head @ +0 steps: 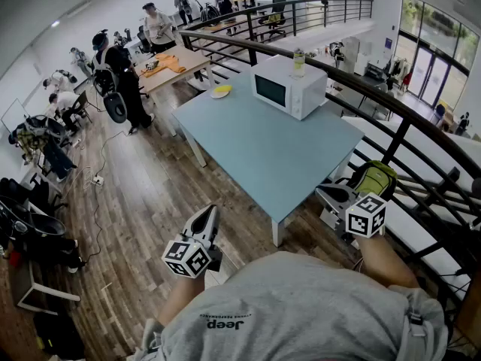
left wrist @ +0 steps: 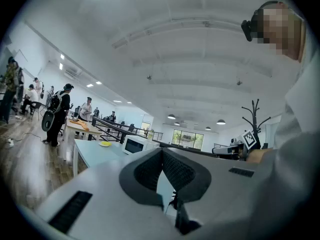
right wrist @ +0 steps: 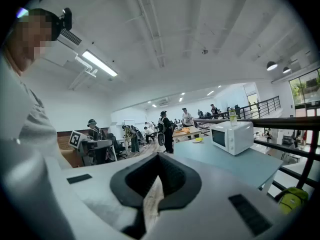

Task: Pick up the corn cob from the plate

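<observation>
Open office, blue table [head: 278, 156] mid-frame; the plate [head: 228, 94] sits at its upper-left corner, the cob [head: 219, 89] probably the yellow blur on it. Left gripper [head: 210, 211] and right gripper [head: 322, 192], lower frame, are closed, empty: step closer, open one, come in low.
</observation>
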A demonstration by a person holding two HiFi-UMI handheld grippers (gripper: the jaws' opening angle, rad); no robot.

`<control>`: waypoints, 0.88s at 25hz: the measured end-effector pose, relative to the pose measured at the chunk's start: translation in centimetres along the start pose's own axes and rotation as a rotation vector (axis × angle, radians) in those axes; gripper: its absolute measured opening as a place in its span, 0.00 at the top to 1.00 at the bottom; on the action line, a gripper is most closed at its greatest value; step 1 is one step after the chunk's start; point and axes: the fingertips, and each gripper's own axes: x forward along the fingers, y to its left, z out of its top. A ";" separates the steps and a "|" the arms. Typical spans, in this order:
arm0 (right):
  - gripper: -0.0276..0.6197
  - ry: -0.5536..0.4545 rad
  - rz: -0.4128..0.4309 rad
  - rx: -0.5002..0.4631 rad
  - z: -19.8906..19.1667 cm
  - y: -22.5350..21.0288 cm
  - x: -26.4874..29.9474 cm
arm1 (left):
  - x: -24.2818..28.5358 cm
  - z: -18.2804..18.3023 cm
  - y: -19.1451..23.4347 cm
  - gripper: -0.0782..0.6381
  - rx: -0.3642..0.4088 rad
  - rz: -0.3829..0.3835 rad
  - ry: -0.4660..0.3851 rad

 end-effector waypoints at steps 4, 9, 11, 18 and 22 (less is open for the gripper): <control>0.94 -0.001 0.005 -0.006 0.1 -0.9 -0.9 | 0.9 0.0 -1.3 0.87 0.005 -0.006 -0.005; 0.94 -0.009 0.003 -0.008 0.5 -1.7 -2.2 | 1.7 -0.1 -2.8 0.87 0.014 -0.017 0.000; 0.94 -0.015 0.002 -0.008 0.6 -2.2 -2.7 | 2.2 -0.1 -3.5 0.87 0.017 -0.017 0.000; 0.93 -0.042 0.025 0.045 0.7 -4.0 -5.6 | 3.7 -0.9 -6.7 0.87 0.026 -0.016 0.008; 0.93 -0.044 0.044 0.051 0.5 -4.9 -7.5 | 5.0 -1.3 -8.9 0.87 0.028 -0.022 0.016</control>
